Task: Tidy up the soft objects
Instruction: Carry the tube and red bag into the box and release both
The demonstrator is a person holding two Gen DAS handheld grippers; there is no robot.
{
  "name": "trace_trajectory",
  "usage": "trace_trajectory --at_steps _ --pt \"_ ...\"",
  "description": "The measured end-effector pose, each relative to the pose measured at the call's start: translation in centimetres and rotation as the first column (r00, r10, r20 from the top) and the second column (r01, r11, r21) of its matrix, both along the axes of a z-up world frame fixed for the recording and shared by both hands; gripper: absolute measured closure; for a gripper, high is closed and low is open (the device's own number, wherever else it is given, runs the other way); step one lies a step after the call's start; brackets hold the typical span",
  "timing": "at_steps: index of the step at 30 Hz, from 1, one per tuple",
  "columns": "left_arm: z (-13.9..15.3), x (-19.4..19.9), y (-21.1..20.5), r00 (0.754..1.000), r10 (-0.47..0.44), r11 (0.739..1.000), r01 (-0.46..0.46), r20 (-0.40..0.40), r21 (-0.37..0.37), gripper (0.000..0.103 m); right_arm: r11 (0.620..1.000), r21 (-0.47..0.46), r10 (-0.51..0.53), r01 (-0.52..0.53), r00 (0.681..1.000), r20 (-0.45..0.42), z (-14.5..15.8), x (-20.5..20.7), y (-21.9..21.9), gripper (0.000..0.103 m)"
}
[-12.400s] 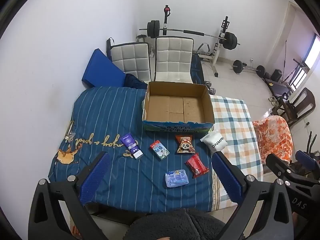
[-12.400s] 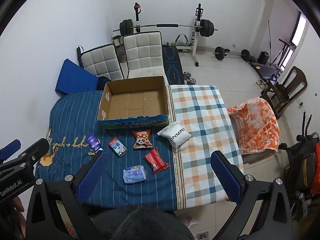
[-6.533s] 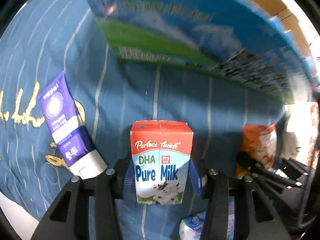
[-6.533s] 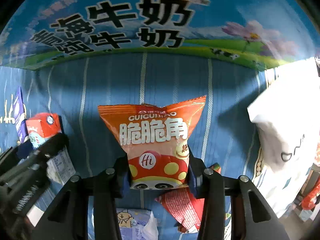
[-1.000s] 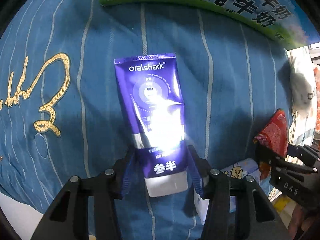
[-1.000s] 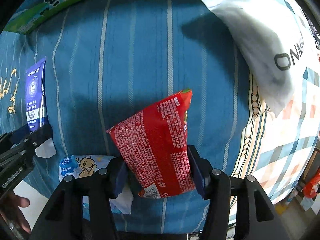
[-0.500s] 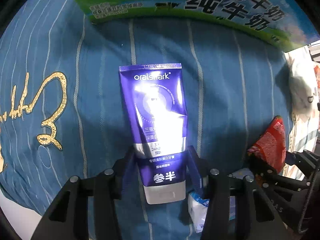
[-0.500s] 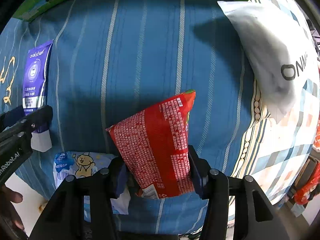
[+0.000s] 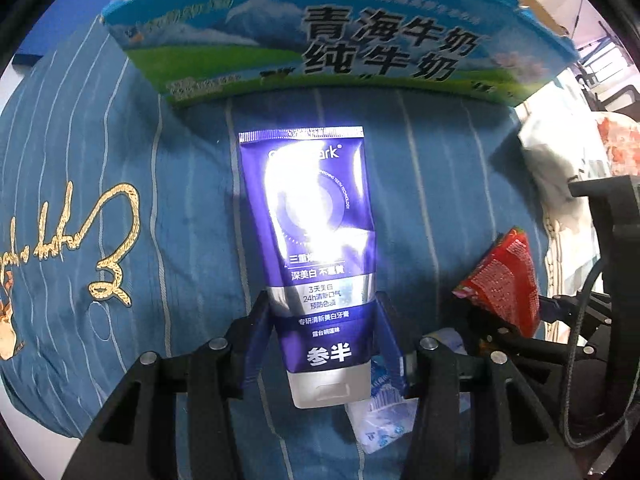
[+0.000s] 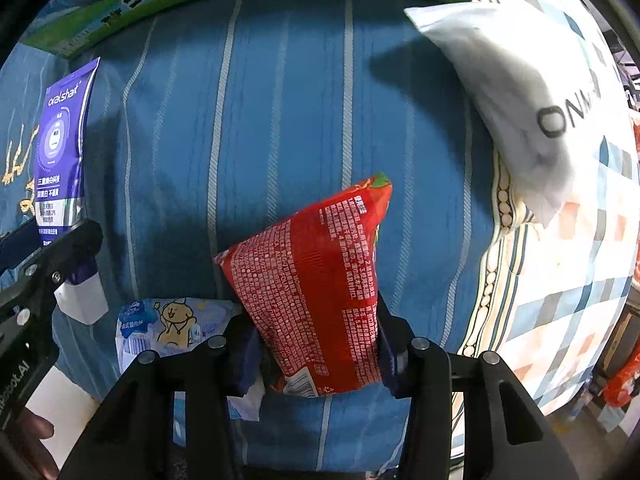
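**A:** Where is your left gripper [image 9: 324,340] right now?

**B:** Its blue fingers [image 9: 260,336] are pressed on both sides of the purple toothpaste tube [image 9: 316,248], down near the white cap. The tube points straight away from you, with its flat end toward the milk box [image 9: 320,48].

**A:** And your right gripper [image 10: 318,344]?

**B:** It is squeezing the bottom of the red snack bag [image 10: 316,280]. The bag leans up and a bit to the right, above the blue striped blanket [image 10: 248,120].

**A:** Which way do you go next?

**B:** I think forward and up. The box sits right ahead of both things. Your left gripper looks closer to the box wall.

**A:** What is left?

**B:** The white pouch [image 10: 516,100] and the little tissue pack [image 10: 168,328] lie on the blanket.
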State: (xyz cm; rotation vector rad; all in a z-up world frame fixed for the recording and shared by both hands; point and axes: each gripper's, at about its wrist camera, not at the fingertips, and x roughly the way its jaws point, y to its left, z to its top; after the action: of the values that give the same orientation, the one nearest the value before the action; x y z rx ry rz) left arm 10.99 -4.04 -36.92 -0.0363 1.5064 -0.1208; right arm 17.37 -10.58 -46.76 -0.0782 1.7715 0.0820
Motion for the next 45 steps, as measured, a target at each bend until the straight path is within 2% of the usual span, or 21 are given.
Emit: trace_trajectory --at_steps 5,10,15,22,29,34,37,41,45 --pt "1.7 0.2 0.3 1.000 0.002 1.000 -0.001 0.031 -0.025 0.056 1.000 0.021 -0.017 0.016 0.999 0.031 1.5 -0.6 -0.5 0.055" --pt "5.6 0.0 0.6 0.997 -0.002 0.998 0.007 0.078 -0.068 0.056 0.997 0.066 -0.046 0.041 0.996 0.071 4.5 -1.0 -1.1 0.055" --pt "9.4 1.2 1.2 0.994 0.012 0.989 0.005 0.112 -0.150 0.056 0.989 0.134 -0.081 0.064 0.989 0.127 8.6 -0.6 -1.8 0.055" --pt "14.1 4.6 2.2 0.983 0.035 0.970 0.010 0.181 -0.244 0.056 0.972 0.222 -0.125 0.071 0.963 0.238 16.0 0.9 -2.6 0.055" --pt "17.5 9.9 3.3 0.973 0.054 0.958 0.013 0.226 -0.285 0.056 0.960 0.275 -0.151 0.055 0.927 0.344 22.8 5.7 -2.7 0.055" --pt "16.6 14.6 3.9 0.973 0.072 0.954 -0.003 0.218 -0.301 0.056 0.959 0.276 -0.175 0.069 0.907 0.384 23.7 10.5 -3.1 0.055" --pt "15.5 17.3 4.4 0.977 0.083 0.951 -0.019 0.196 -0.307 0.056 0.962 0.263 -0.180 0.076 0.899 0.398 22.8 13.9 -3.0 0.055" --pt "13.5 21.4 4.8 0.983 0.091 0.955 -0.041 0.158 -0.295 0.056 0.966 0.242 -0.178 0.088 0.909 0.377 21.1 18.4 -3.1 0.055" --pt "10.9 25.0 5.1 0.989 0.095 0.962 -0.062 0.113 -0.267 0.056 0.970 0.221 -0.171 0.103 0.933 0.317 17.5 22.3 -3.2 0.055"
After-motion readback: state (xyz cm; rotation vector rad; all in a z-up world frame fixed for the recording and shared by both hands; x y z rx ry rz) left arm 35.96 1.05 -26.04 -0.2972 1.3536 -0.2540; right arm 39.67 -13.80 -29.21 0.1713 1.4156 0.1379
